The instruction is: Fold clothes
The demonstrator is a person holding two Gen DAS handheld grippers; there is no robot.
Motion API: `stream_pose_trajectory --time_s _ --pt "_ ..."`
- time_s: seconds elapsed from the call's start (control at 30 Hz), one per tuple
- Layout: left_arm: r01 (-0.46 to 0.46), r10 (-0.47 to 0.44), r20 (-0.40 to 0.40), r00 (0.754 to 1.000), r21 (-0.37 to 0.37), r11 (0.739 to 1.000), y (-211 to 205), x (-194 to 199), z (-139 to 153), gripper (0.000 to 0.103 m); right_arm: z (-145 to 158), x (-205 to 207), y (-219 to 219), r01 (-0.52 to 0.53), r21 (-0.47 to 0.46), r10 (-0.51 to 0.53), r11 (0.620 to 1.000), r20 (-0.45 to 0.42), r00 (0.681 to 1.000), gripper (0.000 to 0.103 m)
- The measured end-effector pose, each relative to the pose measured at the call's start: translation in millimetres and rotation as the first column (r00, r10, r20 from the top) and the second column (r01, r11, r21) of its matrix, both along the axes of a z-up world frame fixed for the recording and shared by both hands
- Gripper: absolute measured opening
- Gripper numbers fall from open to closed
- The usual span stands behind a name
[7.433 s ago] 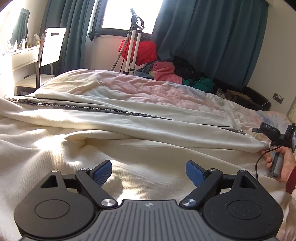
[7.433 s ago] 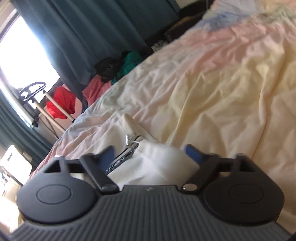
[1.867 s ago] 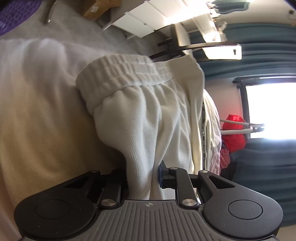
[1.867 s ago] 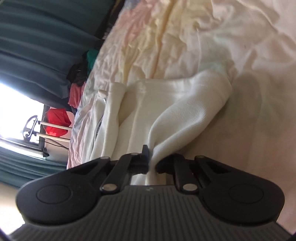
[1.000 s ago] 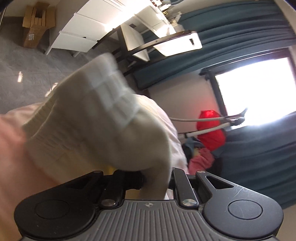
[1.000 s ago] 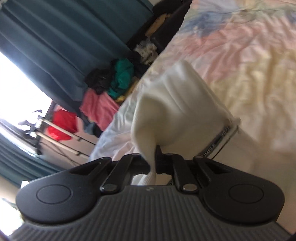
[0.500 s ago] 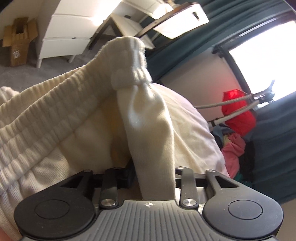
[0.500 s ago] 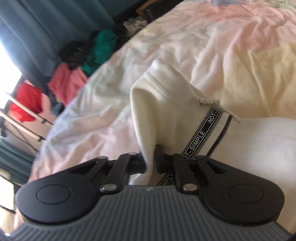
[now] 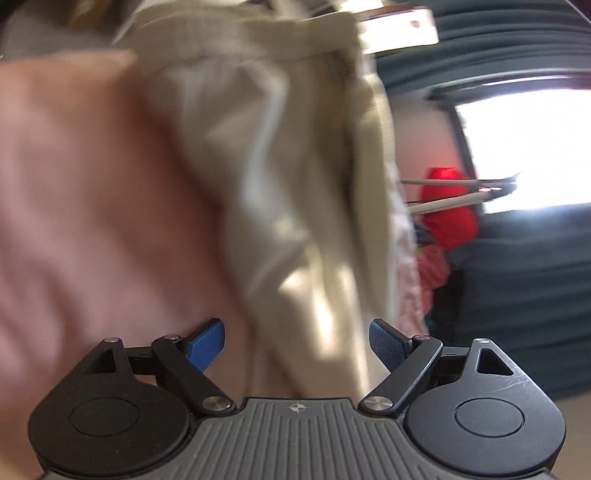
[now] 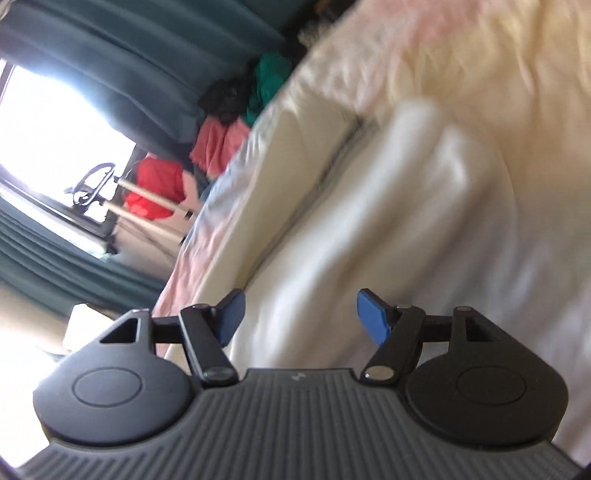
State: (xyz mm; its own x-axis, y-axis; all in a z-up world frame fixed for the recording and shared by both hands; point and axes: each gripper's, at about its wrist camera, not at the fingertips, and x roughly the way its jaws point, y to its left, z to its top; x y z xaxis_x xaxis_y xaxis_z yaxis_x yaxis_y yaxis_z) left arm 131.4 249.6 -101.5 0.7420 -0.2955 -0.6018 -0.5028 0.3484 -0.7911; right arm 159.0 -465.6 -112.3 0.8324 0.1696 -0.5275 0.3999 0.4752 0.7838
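The cream-white garment [image 9: 295,177] lies bunched on the pink-and-cream bedsheet [image 9: 92,184], blurred by motion. My left gripper [image 9: 297,345] is open, its blue pads [image 9: 207,345] apart, and cloth lies just ahead between them without being clamped. In the right wrist view the same garment [image 10: 388,221] lies folded over itself on the bedsheet [image 10: 498,55]. My right gripper [image 10: 299,319] is open and empty right above the cloth.
Teal curtains [image 10: 110,55] and a bright window [image 9: 528,147] stand beyond the bed. A red bag on a stand [image 10: 159,188] and a heap of pink, green and black clothes [image 10: 236,122] sit by the window. A white chair [image 9: 399,22] is by the bed.
Both grippers were shut on the garment half a second ago. Now both have opened and let go of the cloth, which has dropped onto the bed. Both views are swinging.
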Motion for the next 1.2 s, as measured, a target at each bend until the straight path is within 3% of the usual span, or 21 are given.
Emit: stream_pose_trajectory --time_s 0.1,0.27,0.33,0.4,0.5,0.63,0.73,0.83,0.93,1.2 --pt "-0.095 0.095 -0.005 0.995 -0.075 0.993 7.4 -20.9 -3.1 0.087 -12.5 -4.8 4.3 -0.052 0.09 0.053 0.995 -0.013 0.998 0.07" --pt "-0.158 0.163 0.044 0.986 -0.114 0.981 19.7 -11.3 -23.5 0.087 -34.1 8.7 6.2 -0.061 0.216 0.061 0.975 0.008 0.998 0.07" --pt "-0.172 0.182 0.073 0.981 -0.121 0.978 22.2 2.3 -31.5 0.087 -42.5 17.4 6.2 -0.062 0.21 0.062 0.976 0.003 0.998 0.069" --pt "-0.173 0.179 0.118 0.977 -0.062 0.983 28.9 15.3 -31.1 0.085 -49.3 23.8 4.6 -0.046 0.204 0.044 0.978 0.015 0.999 0.068" --pt "-0.187 0.176 0.171 0.969 0.047 0.981 28.5 31.0 -28.4 0.066 -51.9 32.6 3.4 -0.026 0.19 0.019 0.981 0.036 0.999 0.067" --pt "-0.234 0.222 0.176 0.959 0.049 0.971 43.7 26.8 -41.7 0.019 -48.4 47.6 -0.4 0.008 0.11 -0.013 0.994 0.048 0.999 0.064" --pt "-0.258 0.249 0.193 0.949 0.023 0.966 53.3 20.1 -44.8 0.009 -48.0 53.2 -3.0 0.044 0.039 -0.045 0.998 0.035 0.998 0.044" --pt "-0.271 0.247 0.248 0.937 0.068 0.96 51.7 14.2 -29.2 0.008 -44.5 53.4 -0.1 0.039 -0.038 -0.038 0.998 0.027 0.999 0.032" --pt "-0.269 0.235 0.278 0.931 0.092 0.959 49.0 4.2 -11.6 0.008 -37.2 38.4 -4.0 0.06 -0.029 -0.059 0.998 0.046 0.997 0.017" --pt "-0.245 0.211 0.298 0.931 0.081 0.966 60.7 -36.3 25.0 0.007 -16.4 -6.5 -15.1 0.051 0.036 -0.053 0.998 0.062 0.997 0.013"
